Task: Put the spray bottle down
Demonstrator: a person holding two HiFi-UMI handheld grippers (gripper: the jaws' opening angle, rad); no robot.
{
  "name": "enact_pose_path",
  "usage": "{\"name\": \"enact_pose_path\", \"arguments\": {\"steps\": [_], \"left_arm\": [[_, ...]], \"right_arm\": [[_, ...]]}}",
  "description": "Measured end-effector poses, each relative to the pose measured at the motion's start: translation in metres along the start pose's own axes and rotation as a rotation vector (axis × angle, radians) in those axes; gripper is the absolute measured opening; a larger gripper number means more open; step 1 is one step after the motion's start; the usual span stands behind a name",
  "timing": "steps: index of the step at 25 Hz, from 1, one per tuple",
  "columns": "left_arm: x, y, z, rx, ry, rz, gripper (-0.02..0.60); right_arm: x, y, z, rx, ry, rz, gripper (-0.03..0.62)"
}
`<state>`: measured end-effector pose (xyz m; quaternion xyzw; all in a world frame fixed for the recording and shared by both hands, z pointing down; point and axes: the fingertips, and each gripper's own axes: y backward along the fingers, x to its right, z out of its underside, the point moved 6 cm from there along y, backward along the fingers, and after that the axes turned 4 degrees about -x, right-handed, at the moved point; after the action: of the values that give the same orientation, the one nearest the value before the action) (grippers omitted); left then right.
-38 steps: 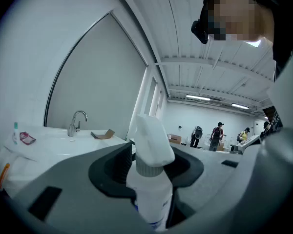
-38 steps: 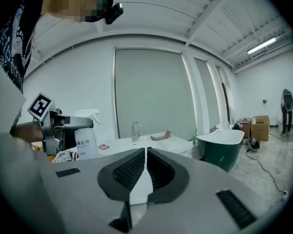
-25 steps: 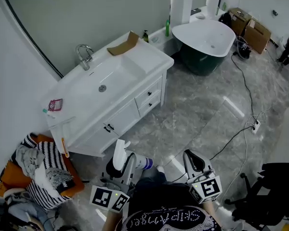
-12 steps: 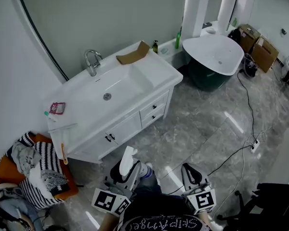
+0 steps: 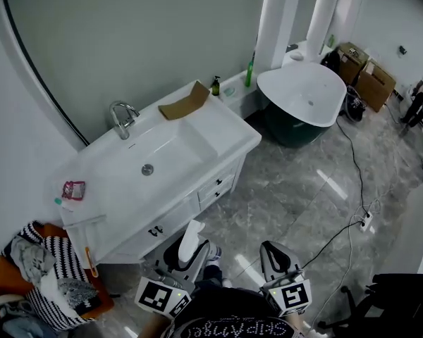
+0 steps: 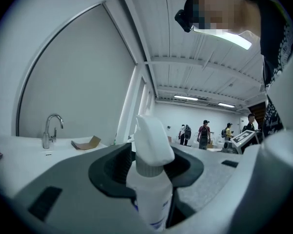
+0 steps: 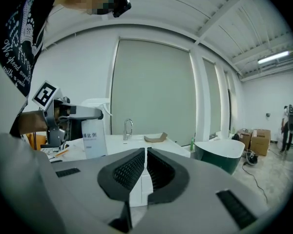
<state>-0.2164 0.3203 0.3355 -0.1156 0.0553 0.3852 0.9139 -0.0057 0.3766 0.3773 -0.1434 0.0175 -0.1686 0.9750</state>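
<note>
The white spray bottle (image 6: pixel 149 199) stands upright between the jaws of my left gripper (image 6: pixel 149 168), which is shut on its body just below the white spray head. In the head view the left gripper (image 5: pixel 190 251) holds the spray bottle (image 5: pixel 190 236) low, just in front of the white vanity (image 5: pixel 222 134). My right gripper (image 5: pixel 271 253) is beside it to the right. In its own view the right gripper (image 7: pixel 145 156) is shut with nothing between its jaws, and the spray bottle (image 7: pixel 94 139) shows to the left.
The vanity top has a basin (image 5: pixel 155 162), a chrome faucet (image 5: pixel 121 118), a brown cardboard piece (image 5: pixel 183 104) and a pink packet (image 5: pixel 72 189). A pile of clothes (image 5: pixel 49 273) lies at the left. A bathtub (image 5: pixel 303 94), a floor cable (image 5: pixel 352 182) and a dark chair (image 5: pixel 395 301) are on the right.
Both grippers have moved closer to the vanity's front, the left one still holding the spray bottle. The jaws of both look the same as before.
</note>
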Motion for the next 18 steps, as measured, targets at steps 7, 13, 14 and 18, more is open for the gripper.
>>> {"name": "enact_pose_path", "arguments": {"steps": [7,13,14,18], "left_arm": [[-0.027,-0.020,-0.003,0.006,0.020,0.027,0.179],[-0.030,-0.029,-0.002,-0.016,0.027,0.022,0.179],[-0.031,-0.031,-0.001,-0.019,0.032,0.022,0.179],[-0.031,-0.045,-0.003,-0.024,0.050,0.005,0.179]], "right_arm": [[0.008,-0.015,0.010,-0.020,-0.040,0.063,0.028],[0.018,-0.021,0.014,-0.029,-0.059,0.085,0.028],[0.021,-0.022,0.015,-0.033,-0.064,0.085,0.027],[0.037,-0.032,0.018,-0.050,-0.065,0.069,0.028]]}}
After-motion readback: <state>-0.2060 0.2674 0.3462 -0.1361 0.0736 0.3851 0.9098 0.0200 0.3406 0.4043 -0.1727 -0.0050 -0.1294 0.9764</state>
